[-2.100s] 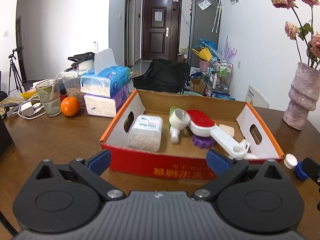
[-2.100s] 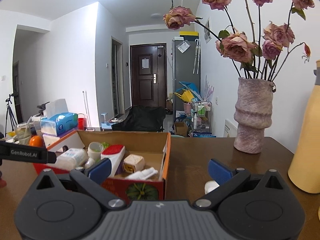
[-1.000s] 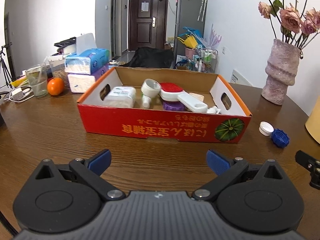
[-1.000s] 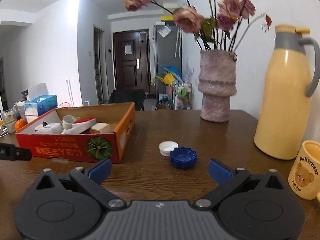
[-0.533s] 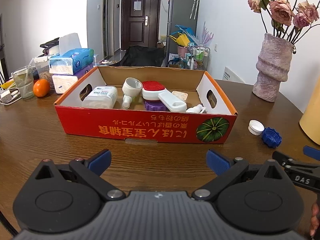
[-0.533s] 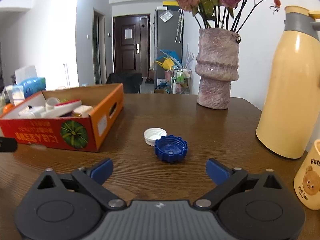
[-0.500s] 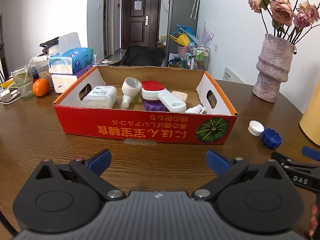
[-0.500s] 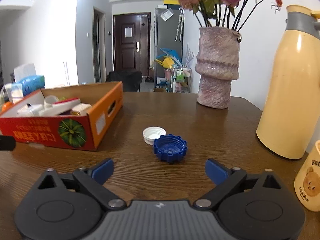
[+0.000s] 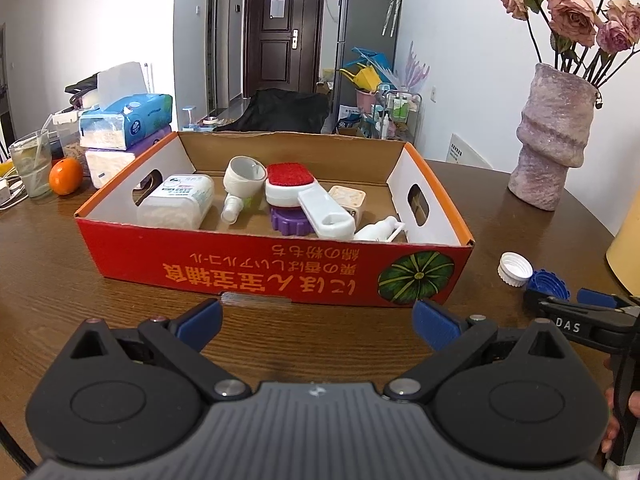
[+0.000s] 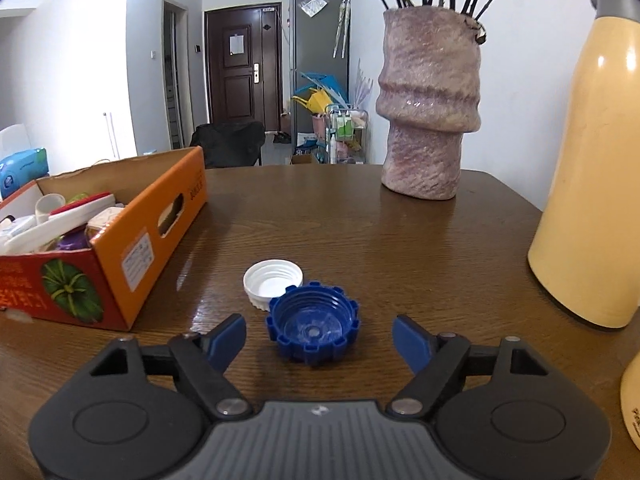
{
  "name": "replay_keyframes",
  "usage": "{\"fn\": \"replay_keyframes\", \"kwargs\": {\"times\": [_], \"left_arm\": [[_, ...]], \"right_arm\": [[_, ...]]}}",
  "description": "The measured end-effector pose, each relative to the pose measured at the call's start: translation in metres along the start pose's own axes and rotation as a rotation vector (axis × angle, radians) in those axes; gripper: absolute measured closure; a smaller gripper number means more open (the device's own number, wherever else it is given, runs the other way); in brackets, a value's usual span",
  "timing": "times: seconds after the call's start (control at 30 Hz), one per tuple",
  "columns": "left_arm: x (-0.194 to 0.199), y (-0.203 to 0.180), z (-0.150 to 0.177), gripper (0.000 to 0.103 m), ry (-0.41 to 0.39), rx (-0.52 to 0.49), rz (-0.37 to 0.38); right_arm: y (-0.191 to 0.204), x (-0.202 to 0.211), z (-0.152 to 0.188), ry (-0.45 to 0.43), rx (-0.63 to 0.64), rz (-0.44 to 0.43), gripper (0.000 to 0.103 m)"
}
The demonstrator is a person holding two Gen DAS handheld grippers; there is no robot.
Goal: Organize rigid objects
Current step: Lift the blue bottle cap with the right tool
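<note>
The blue cap (image 10: pixel 313 328) sits on the wooden table (image 10: pixel 360 232), open side up, between the wide-open fingers of the right gripper (image 10: pixel 319 334). It touches the white cap (image 10: pixel 273 283), which also faces up. In the left view, the right gripper hides part of the blue cap. The left gripper (image 9: pixel 317 319) is wide open and holds nothing, near the red cardboard box (image 9: pixel 276 268). The yellow jug (image 10: pixel 596 184) is cut off.
</note>
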State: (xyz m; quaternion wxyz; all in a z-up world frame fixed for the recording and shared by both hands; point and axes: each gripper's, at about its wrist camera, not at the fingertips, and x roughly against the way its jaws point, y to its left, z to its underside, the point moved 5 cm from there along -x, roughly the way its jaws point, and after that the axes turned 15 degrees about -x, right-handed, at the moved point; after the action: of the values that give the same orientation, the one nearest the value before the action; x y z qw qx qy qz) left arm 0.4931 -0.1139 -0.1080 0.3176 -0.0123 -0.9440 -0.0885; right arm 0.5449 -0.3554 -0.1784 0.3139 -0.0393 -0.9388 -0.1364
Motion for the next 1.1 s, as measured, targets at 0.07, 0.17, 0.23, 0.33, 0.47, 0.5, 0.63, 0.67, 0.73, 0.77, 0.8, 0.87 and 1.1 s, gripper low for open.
{"fn": "replay_keyframes", "kwargs": {"times": [0.07,0.17,0.23,0.33,0.47,0.5,0.63,0.67,0.73,0.77,0.8,0.87,1.1], "left_arm": [[-0.002,-0.001,-0.001,0.0,0.001,-0.002,-0.001],[-0.005,-0.003,-0.003,0.0,0.003,-0.004,-0.003],[-0.006,-0.005,-0.004,0.0,0.002,-0.005,-0.007],[-0.007,-0.007,-0.005,0.0,0.0,-0.005,-0.01],[-0.006,-0.011,-0.007,0.0,-0.004,-0.003,-0.01],[-0.005,-0.013,-0.008,0.0,-0.007,-0.003,-0.009],[-0.002,-0.025,-0.01,0.0,-0.014,-0.017,-0.001],[-0.001,-0.029,-0.01,0.0,-0.015,-0.021,0.002],[0.0,-0.037,-0.011,0.0,-0.017,-0.032,0.008],[0.0,-0.042,-0.011,0.0,-0.018,-0.037,0.01],[0.0,-0.046,-0.012,0.0,-0.018,-0.041,0.013],[0.001,-0.055,-0.012,0.0,-0.019,-0.048,0.02],[0.0,-0.084,-0.013,0.0,-0.015,-0.074,0.036]], "right_arm": [[0.001,-0.006,-0.002,0.016,0.0,-0.007,0.033],[0.0,-0.013,-0.003,0.046,-0.008,-0.021,0.051],[0.0,-0.015,-0.004,0.047,-0.012,-0.036,0.051],[0.0,-0.013,-0.004,0.038,-0.016,-0.044,0.051],[-0.002,-0.003,-0.005,0.003,-0.013,-0.047,0.052],[-0.002,0.0,-0.005,-0.004,-0.014,-0.051,0.051],[-0.008,0.013,-0.009,-0.038,-0.014,-0.06,0.051],[-0.011,0.016,-0.009,-0.046,-0.015,-0.062,0.051],[-0.017,0.023,-0.011,-0.06,-0.019,-0.064,0.051],[-0.021,0.026,-0.011,-0.065,-0.022,-0.064,0.051],[-0.024,0.028,-0.011,-0.069,-0.023,-0.063,0.051],[-0.033,0.034,-0.012,-0.079,-0.027,-0.061,0.051],[-0.057,0.045,-0.017,-0.098,-0.052,-0.052,0.051]]}}
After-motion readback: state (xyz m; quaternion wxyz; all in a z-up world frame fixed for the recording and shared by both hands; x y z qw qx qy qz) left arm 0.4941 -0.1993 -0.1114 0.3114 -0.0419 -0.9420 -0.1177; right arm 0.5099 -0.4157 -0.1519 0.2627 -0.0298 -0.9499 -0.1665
